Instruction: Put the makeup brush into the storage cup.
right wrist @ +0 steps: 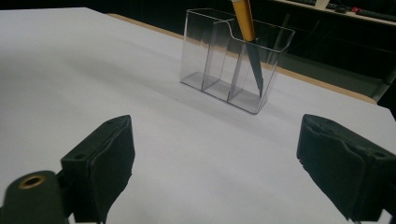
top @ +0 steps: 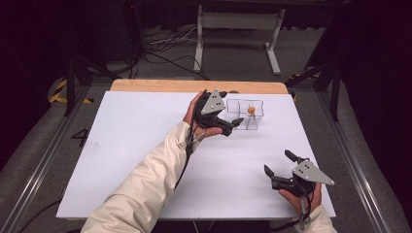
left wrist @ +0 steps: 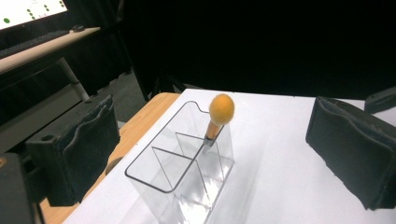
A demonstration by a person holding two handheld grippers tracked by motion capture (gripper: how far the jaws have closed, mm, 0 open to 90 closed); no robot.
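Observation:
A clear plastic holder (top: 234,104) with three compartments stands at the far middle of the white table. A tool with an orange ball-topped handle (top: 251,110) leans in its end compartment, dark blade down. My left gripper (top: 231,108) is just left of the holder, open, and nothing sits between its pads. In the left gripper view the holder (left wrist: 159,172) and the orange knob (left wrist: 221,108) lie ahead between the wide jaws of the left gripper (left wrist: 215,130). My right gripper (top: 279,163) rests open near the front right. From there the holder (right wrist: 210,56) and handle (right wrist: 245,18) are farther off, beyond the right gripper (right wrist: 219,163).
The white sheet (top: 145,145) covers the table, with a wooden strip (top: 160,85) along the far edge. Beyond it are floor cables and a white stand (top: 238,29). A desk with a screen (left wrist: 28,9) shows in the left gripper view.

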